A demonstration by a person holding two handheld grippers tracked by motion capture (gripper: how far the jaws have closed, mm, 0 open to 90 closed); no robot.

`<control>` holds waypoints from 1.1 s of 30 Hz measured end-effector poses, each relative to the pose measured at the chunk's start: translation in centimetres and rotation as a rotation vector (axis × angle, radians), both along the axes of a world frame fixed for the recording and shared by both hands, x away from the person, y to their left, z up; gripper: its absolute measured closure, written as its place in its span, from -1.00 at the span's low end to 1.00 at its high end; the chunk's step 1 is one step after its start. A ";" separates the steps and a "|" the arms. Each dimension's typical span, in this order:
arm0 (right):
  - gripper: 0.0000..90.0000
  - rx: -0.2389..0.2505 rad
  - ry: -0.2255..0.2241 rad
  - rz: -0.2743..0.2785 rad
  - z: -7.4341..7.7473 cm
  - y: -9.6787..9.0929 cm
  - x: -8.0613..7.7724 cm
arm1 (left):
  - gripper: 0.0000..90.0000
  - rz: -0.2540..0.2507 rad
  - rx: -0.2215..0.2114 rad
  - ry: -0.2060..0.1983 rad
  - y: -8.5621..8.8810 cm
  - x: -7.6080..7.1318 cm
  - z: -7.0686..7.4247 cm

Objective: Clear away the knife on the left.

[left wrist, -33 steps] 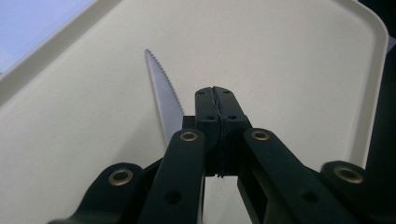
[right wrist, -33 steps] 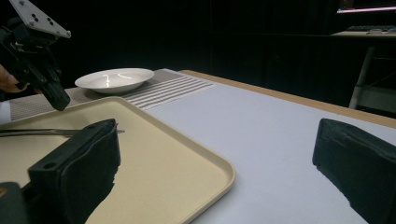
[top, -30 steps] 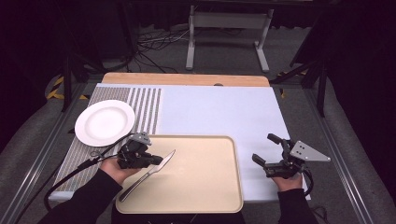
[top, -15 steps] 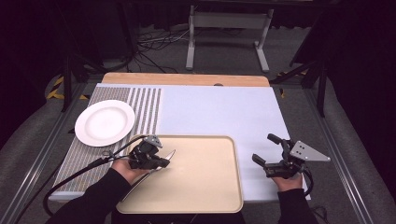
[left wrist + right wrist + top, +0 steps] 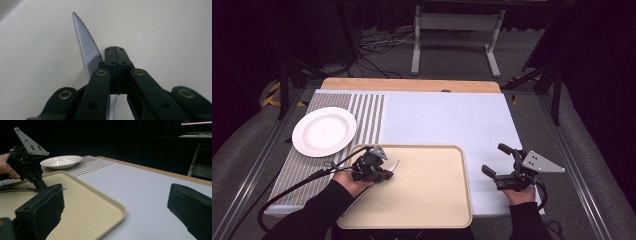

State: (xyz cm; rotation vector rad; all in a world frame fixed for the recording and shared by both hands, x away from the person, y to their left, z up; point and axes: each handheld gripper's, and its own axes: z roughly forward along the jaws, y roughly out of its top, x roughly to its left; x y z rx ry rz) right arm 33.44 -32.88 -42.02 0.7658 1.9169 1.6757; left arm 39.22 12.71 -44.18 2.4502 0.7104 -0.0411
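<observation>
the knife [image 5: 87, 47] has its handle mostly hidden under the black jaws; only a pale sliver shows below them in the left gripper view. its toothed blade juts out past the jaw tips, low over the left part of the beige tray [image 5: 432, 200]. the left gripper [image 5: 388, 171] is clamped tight on the knife. the right gripper [image 5: 497, 160], well apart beside the tray on the pale mat [image 5: 442, 120], has its jaws spread wide, nothing between them. a white plate [image 5: 324, 131] sits beyond the tray's left corner.

1. The left black hand-held gripper [image 5: 384, 172] is held low in the left hand [image 5: 349, 180], its jaws pressed together.
2. The right black hand-held gripper [image 5: 497, 160] is held level, jaws spread wide.
</observation>
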 end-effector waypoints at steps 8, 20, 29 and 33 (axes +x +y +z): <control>-0.97 -0.002 -0.001 0.000 0.0 0.0 0.0 | 1.00 0.042 0.028 -0.019 0.5 0.4 0.2; -0.97 0.001 0.000 0.002 0.0 -0.1 0.0 | 1.00 0.101 0.108 -0.069 1.5 0.5 0.5; -0.97 -0.001 0.002 0.003 0.0 -0.1 0.0 | 1.00 0.124 0.160 -0.094 2.6 0.3 0.7; -0.97 0.000 0.002 0.002 0.0 -0.1 0.0 | 1.00 0.137 0.148 -0.082 3.2 0.4 0.7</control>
